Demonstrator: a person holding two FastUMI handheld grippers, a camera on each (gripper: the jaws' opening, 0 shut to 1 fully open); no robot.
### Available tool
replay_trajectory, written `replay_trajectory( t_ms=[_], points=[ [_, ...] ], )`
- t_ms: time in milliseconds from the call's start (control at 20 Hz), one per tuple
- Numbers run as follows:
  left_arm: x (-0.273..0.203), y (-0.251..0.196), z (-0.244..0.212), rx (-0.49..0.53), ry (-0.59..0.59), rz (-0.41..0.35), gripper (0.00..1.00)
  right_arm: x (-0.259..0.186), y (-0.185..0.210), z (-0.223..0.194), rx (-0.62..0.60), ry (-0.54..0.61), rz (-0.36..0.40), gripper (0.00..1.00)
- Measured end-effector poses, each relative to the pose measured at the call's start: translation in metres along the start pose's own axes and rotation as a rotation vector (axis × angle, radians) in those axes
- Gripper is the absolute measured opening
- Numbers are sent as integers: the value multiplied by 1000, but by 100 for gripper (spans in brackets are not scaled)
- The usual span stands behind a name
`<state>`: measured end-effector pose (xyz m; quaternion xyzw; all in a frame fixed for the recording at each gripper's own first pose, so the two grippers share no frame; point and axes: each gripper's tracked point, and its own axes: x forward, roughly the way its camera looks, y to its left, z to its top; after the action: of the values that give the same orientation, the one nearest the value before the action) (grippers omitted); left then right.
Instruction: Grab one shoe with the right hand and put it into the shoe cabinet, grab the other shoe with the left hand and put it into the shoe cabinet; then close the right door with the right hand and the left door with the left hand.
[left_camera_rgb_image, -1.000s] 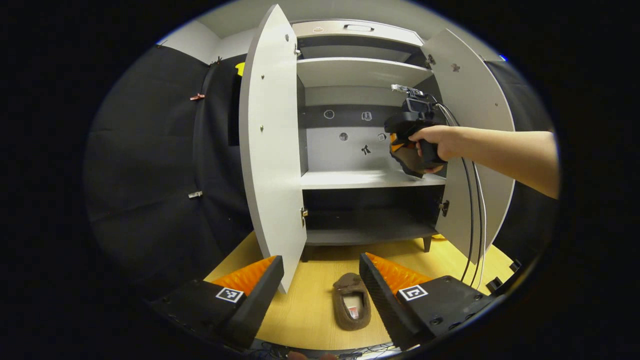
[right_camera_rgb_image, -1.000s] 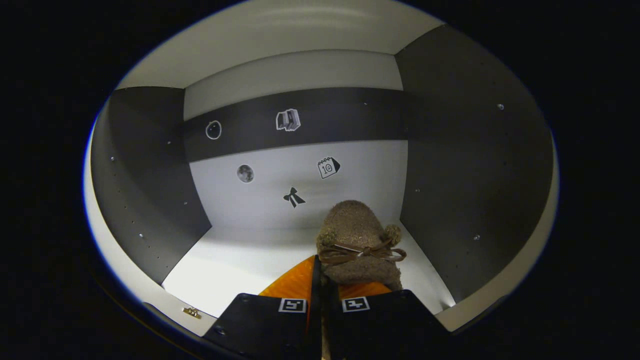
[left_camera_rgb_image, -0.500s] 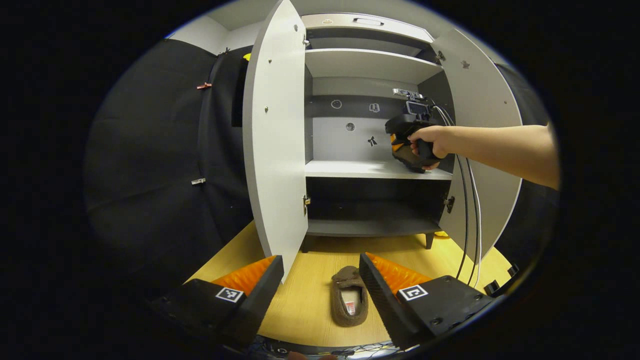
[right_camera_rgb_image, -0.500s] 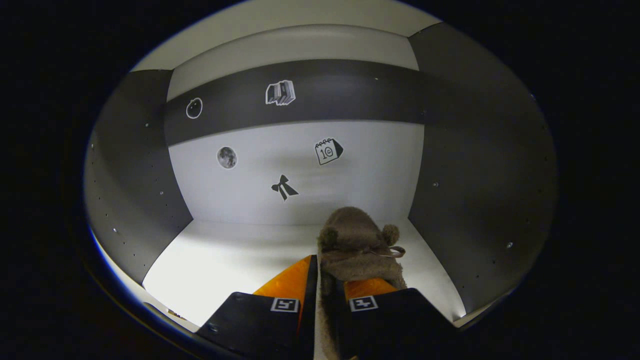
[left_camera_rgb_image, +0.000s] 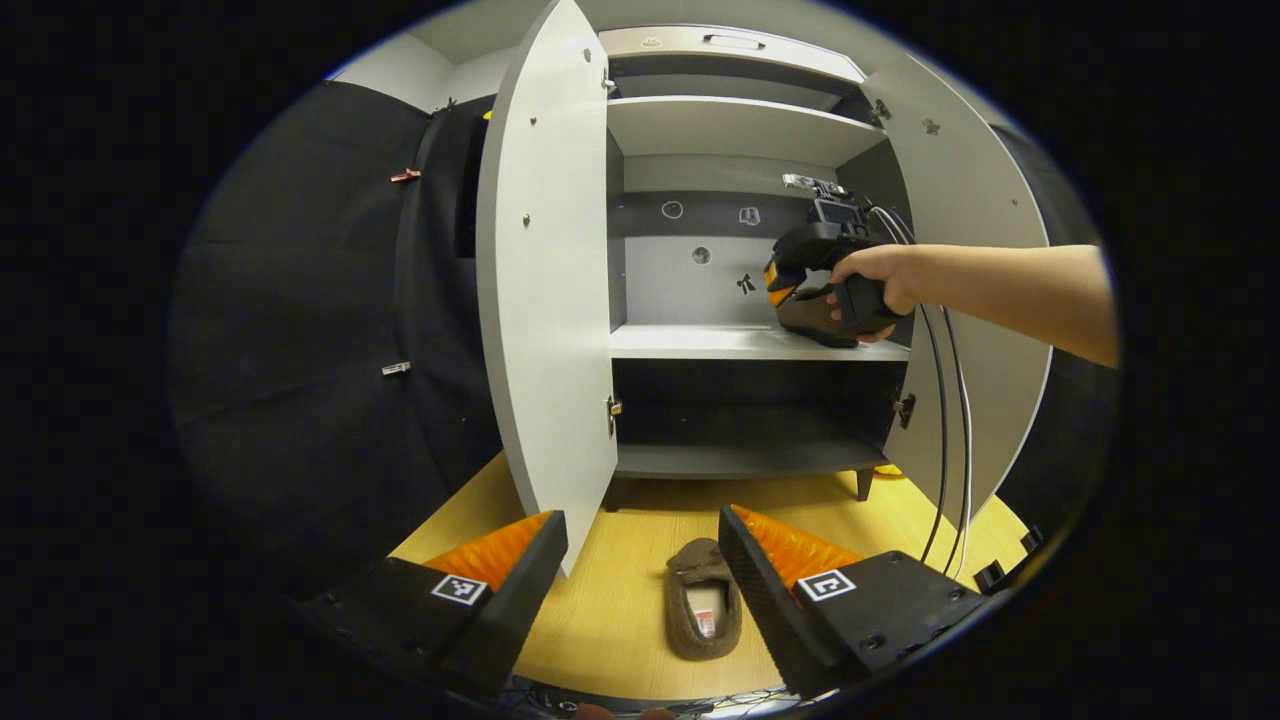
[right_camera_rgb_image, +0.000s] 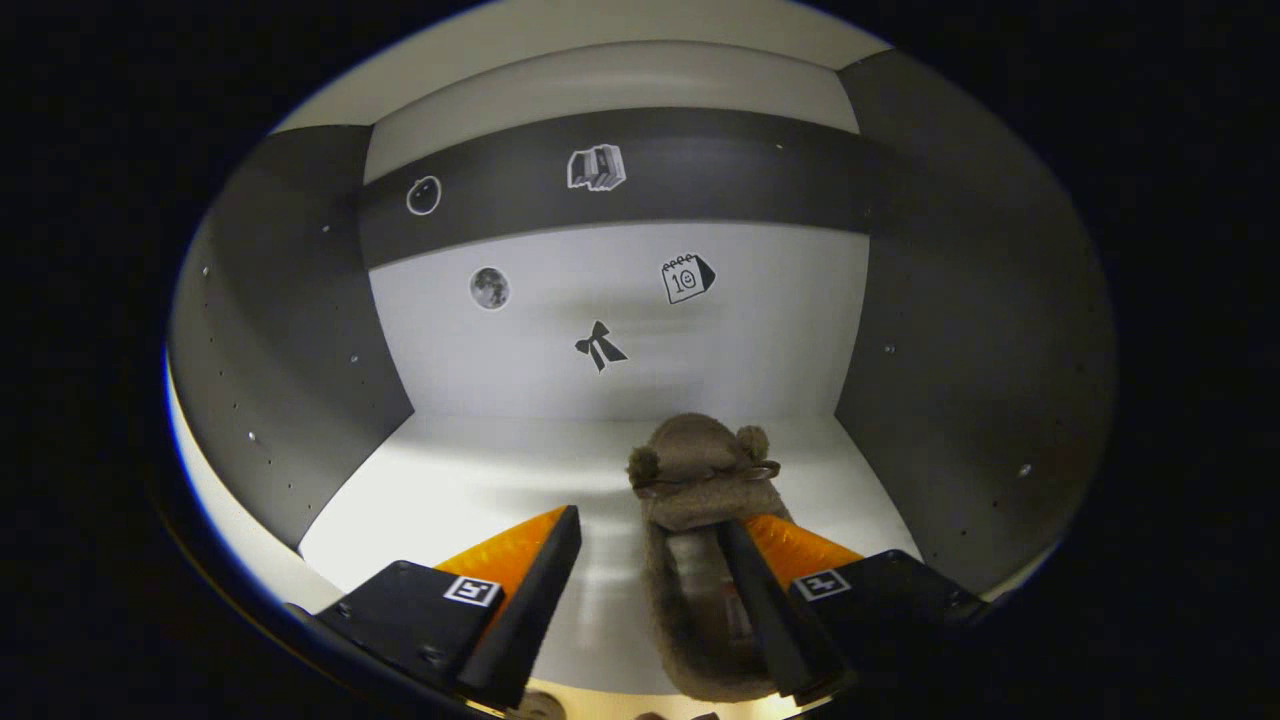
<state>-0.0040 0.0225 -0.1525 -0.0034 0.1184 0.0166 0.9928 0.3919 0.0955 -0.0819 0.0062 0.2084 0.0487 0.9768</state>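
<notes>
Brown slipper (right_camera_rgb_image: 700, 520) lies on the shelf (right_camera_rgb_image: 480, 490) between spread jaws.

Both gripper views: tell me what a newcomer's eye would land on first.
In the left gripper view, the shoe cabinet stands with both doors swung wide, and a hand holds the right gripper at its middle shelf. In the right gripper view, a fuzzy brown slipper lies on that white shelf between the open fingers. The second slipper waits on the yellow floor, in front of the open left gripper.
</notes>
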Motion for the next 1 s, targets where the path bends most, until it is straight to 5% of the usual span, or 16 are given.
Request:
replay_trajectory(
  t_ms=[50, 500, 1000],
  points=[
    [2, 1, 0, 10, -1, 1, 97, -10, -1, 1, -13, -9, 0, 99],
    [22, -12, -25, 40, 58, -59, 97, -135, -1, 59, 53, -274, 58, 98],
    [87, -41, -127, -20, 269, -201, 92, -291, -22, 67, 11, -523, 36, 98]
  ],
)
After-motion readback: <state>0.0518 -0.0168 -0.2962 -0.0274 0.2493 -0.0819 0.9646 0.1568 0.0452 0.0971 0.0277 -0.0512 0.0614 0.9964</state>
